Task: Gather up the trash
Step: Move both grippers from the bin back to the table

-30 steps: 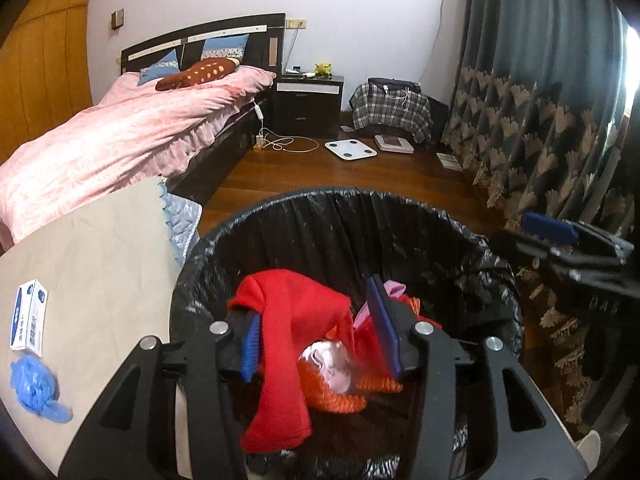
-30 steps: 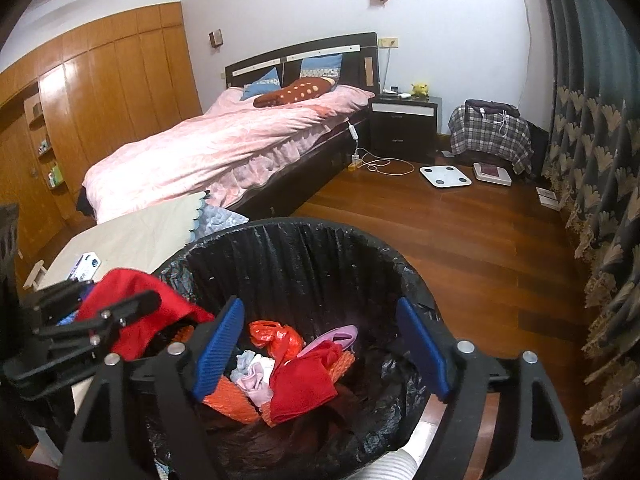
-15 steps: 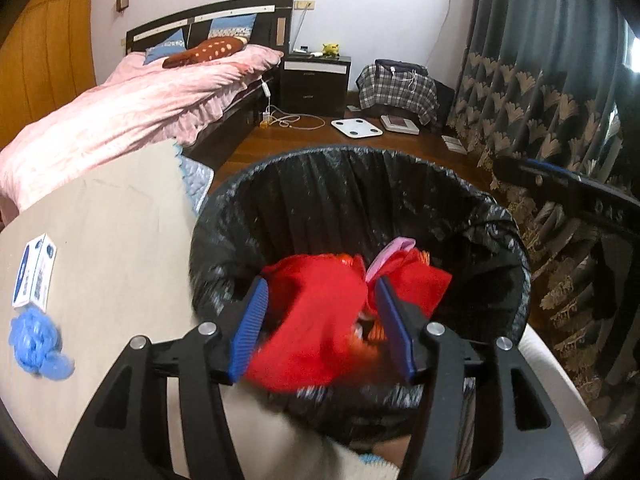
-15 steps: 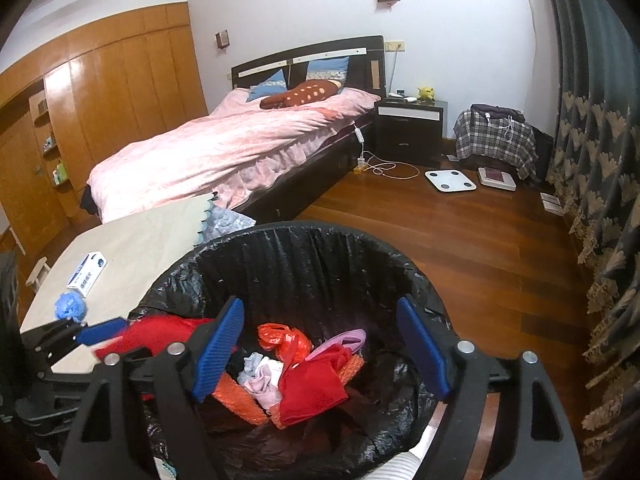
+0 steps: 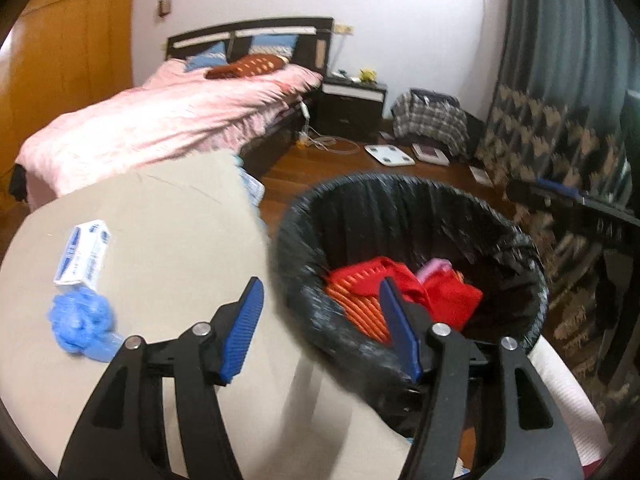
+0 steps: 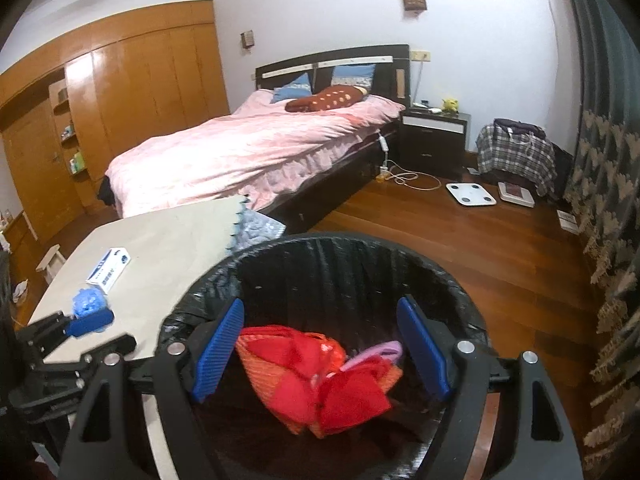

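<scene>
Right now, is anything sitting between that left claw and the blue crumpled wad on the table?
Nothing visible. The left gripper, its jaws opening and empty, is above the table edge, and only bare tabletop lies between it and the blue wad. The white box sits beyond the wad, off the path.

2 wrist views, close, angled down, sharing bin [image 5: 404, 216]

A pink-covered bed [image 6: 256, 148] stands beside a dark nightstand [image 6: 434, 136], with a white scale [image 6: 470, 193] on the wood floor [image 6: 460, 248] near a patterned curtain [image 6: 608, 184].
</scene>
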